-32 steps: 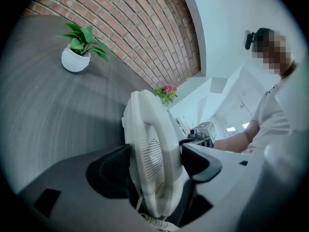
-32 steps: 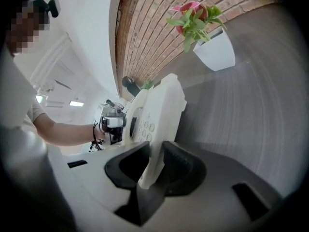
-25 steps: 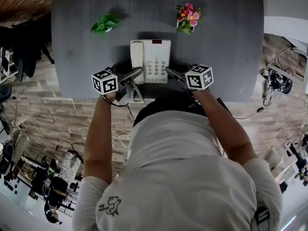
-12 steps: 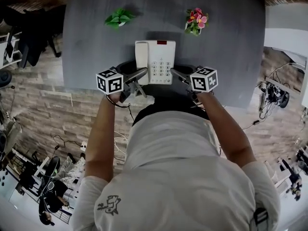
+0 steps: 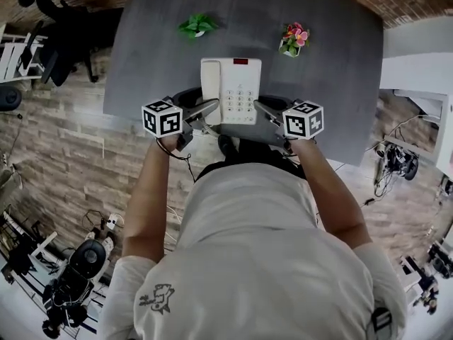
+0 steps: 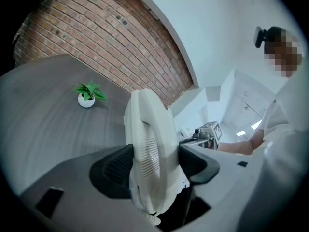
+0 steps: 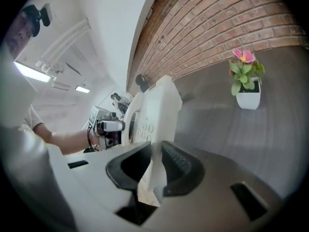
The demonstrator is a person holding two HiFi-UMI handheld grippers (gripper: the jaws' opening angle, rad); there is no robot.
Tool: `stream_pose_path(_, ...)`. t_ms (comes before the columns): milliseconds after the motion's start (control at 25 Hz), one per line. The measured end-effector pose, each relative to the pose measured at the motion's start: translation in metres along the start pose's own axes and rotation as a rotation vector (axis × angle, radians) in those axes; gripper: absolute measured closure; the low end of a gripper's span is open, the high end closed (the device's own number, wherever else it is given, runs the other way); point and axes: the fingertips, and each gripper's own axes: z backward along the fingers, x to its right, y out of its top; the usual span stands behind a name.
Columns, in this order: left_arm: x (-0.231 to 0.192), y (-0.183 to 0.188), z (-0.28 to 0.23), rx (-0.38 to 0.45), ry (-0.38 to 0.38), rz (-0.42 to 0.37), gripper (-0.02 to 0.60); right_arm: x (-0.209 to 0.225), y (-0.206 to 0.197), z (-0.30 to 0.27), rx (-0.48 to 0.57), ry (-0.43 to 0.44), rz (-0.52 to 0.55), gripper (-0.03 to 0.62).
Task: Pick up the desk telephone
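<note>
The white plastic desk telephone [image 5: 231,91] hangs between the two grippers, over the near edge of the dark grey tabletop [image 5: 156,69] and seemingly clear of it. Its handset [image 5: 211,87] lies along its left side, its keypad [image 5: 239,99] faces up, and a small red display [image 5: 241,61] sits at its far edge.

The left gripper [image 5: 207,110] clamps the handset side. In the left gripper view its black ribbed pads press on either face of the telephone [image 6: 149,149], which fills the wide gap between them. These jaws have just been closing on that body. A white coiled cord [image 6: 149,218] curls below it.

The right gripper [image 5: 263,109] pinches the opposite side. In the right gripper view its jaws stand close together, nipping a thin edge of the telephone [image 7: 154,110] between the pads.

Each gripper carries a cube with black and white square markers, the left cube [image 5: 161,118] and the right cube [image 5: 304,120] flanking the telephone's near corners.

Farther back on the table, well apart from the telephone, stand a small green leafy plant in a round white pot [image 5: 197,25] to the left and a pink-flowered plant in a square white pot [image 5: 294,38] to the right. A red brick wall [image 7: 217,28] rises behind the table.

The person's white T-shirt [image 5: 262,261] fills the lower head view, above a grey wood-plank floor [image 5: 64,154]. A black office chair [image 5: 64,27] stands at the upper left.
</note>
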Motion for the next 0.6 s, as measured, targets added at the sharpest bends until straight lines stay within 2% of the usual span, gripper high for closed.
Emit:
stream_pose_path(160, 0.015, 0.004, 0.022, 0.041, 0.003, -0.015, 0.269, -0.025, 0.006, 0.006, 0.022, -0.002, 0.037, 0.519)
stream_pose_path(600, 0.051, -0.002, 0.063, 0.089, 0.038, -0.058, 0.27, -0.071, 0.004, 0.02, 0.059, -0.004, 0.109, 0.519)
